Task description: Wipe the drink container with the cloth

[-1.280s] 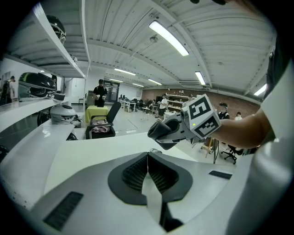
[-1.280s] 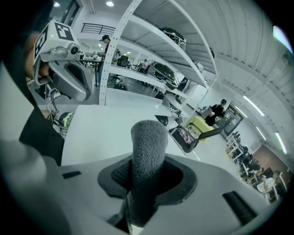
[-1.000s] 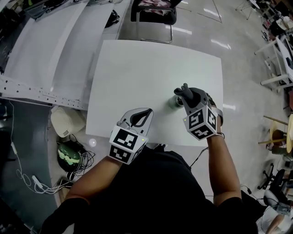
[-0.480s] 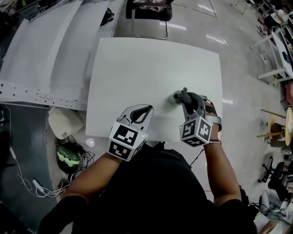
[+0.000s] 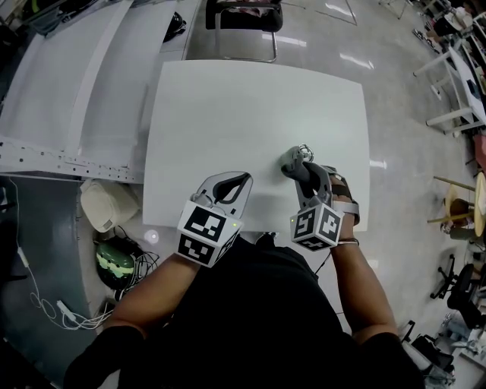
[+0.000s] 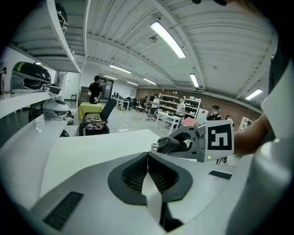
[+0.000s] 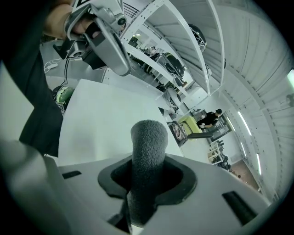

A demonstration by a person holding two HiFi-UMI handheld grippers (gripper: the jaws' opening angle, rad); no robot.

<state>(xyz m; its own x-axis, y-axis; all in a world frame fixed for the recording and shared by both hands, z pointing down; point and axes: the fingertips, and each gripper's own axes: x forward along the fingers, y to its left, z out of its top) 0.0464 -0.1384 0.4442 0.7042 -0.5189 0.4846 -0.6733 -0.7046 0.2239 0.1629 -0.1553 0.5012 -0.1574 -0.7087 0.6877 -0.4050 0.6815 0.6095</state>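
A glossy workshop floor surrounds a white table, with a black chair at its far edge. The person stands at the near edge. The left gripper hovers over the table's near part, its jaws together with nothing between them. The right gripper has its jaws clamped on a grey cloth, which presses against the small drink container. The container stands on the table's right half and is mostly hidden behind the cloth.

hidden: drink container, mostly behind cloth at right gripper tips, only rim showing | cut off: cloth's lower end, beneath the jaws
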